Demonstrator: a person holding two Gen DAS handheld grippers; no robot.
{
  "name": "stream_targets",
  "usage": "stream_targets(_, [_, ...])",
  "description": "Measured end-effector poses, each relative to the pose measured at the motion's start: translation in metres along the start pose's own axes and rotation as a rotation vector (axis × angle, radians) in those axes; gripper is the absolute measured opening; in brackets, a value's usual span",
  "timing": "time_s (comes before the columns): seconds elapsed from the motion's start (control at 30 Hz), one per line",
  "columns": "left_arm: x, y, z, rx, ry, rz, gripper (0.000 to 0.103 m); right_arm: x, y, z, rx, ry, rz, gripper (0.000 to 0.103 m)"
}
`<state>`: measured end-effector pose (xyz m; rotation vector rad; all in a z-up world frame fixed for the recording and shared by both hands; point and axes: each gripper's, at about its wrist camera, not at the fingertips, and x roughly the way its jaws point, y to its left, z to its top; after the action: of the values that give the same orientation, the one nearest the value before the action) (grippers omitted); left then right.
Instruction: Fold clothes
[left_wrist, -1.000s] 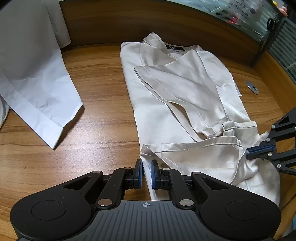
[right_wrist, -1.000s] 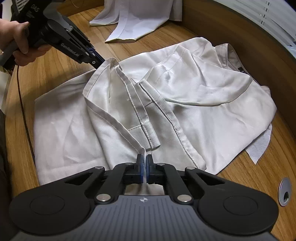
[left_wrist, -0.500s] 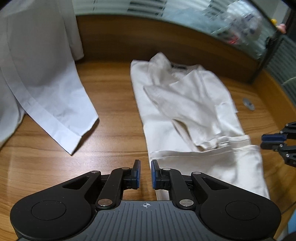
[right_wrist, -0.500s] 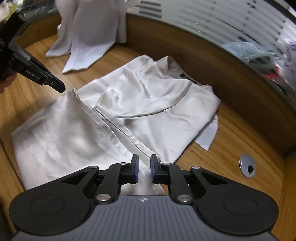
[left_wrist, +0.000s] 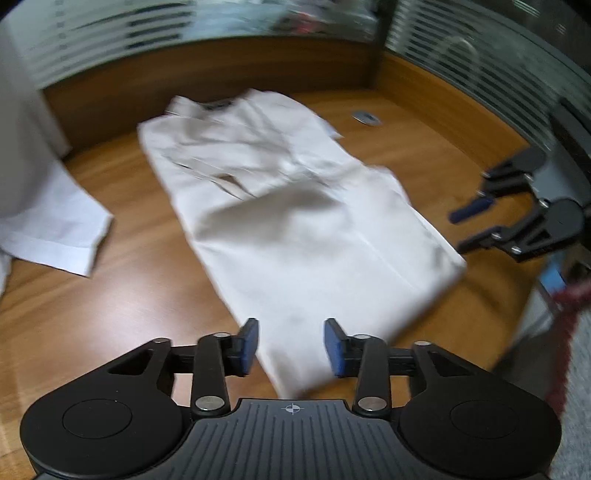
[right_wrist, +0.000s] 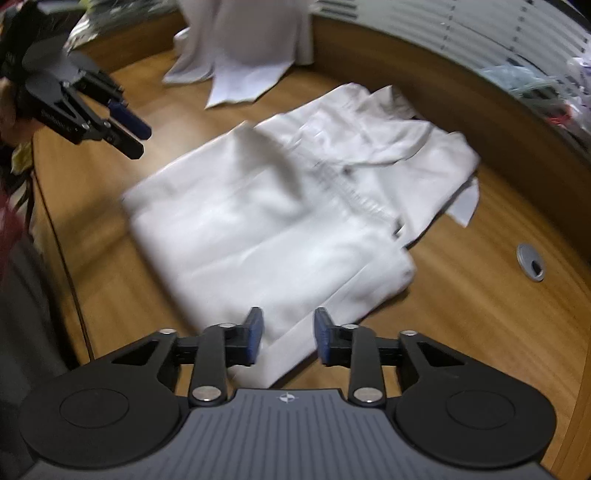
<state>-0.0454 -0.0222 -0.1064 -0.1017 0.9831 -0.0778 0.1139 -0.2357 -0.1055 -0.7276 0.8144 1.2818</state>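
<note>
The cream shirt (left_wrist: 295, 221) lies mid-frame on the wooden table (left_wrist: 110, 314), partly folded into a long strip. Left gripper (left_wrist: 291, 345) and right gripper (right_wrist: 287, 334) are both opening, pinching nothing. A crosswise fold looks left, and the white garment (left_wrist: 48, 206) at left waits.

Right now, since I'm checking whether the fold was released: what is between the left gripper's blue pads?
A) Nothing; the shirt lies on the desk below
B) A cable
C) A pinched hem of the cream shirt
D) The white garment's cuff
A: the left gripper has its jaws opening with nothing between the pads, and the cream shirt lies on the wooden desk.
</note>
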Motion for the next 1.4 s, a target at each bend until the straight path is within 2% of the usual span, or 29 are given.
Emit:
stream_targets(0.17, [0.019,-0.026,-0.015,0.193,0.07,0.028,0.046,0.008,0.031,-0.015,-0.129,0.041,0.005,0.043])
stream_targets(0.37, [0.032,-0.034,-0.025,0.327,0.092,0.077,0.045,0.022,0.059,-0.026,-0.328,0.082,-0.033,0.042])
stream_targets(0.43, [0.036,-0.036,-0.028,0.372,0.099,0.099,0.04,0.023,0.061,-0.026,-0.359,0.074,-0.036,0.041])
stream_targets(0.5, [0.04,-0.036,-0.028,0.407,0.105,0.124,0.038,0.024,0.059,-0.024,-0.361,0.075,-0.041,0.038])
stream_targets(0.57, [0.04,-0.035,-0.03,0.42,0.096,0.14,0.038,0.026,0.057,-0.024,-0.366,0.078,-0.056,0.024])
stream_targets(0.63, [0.038,-0.034,-0.031,0.413,0.075,0.151,0.033,0.027,0.054,-0.023,-0.37,0.078,-0.071,0.023])
stream_targets(0.7, [0.036,-0.034,-0.032,0.408,0.059,0.155,0.011,0.025,0.054,-0.022,-0.368,0.075,-0.078,0.015])
stream_targets(0.77, [0.032,-0.035,-0.033,0.403,0.036,0.162,0.006,0.021,0.053,-0.019,-0.358,0.064,-0.084,0.006])
stream_targets(0.9, [0.016,-0.036,-0.031,0.373,-0.023,0.168,0.005,0.009,0.052,-0.012,-0.321,0.034,-0.099,0.005])
stream_targets(1.13, [-0.016,-0.03,-0.027,0.27,-0.02,0.108,0.004,-0.016,0.048,-0.002,-0.237,0.007,-0.083,0.004])
stream_targets(1.27, [-0.03,-0.021,-0.01,0.185,-0.027,0.083,0.004,-0.03,0.043,0.006,-0.171,0.0,-0.075,0.004])
stream_targets(1.4, [-0.036,-0.004,0.021,0.114,-0.05,0.086,0.005,-0.039,0.032,0.021,-0.119,-0.015,-0.102,0.004])
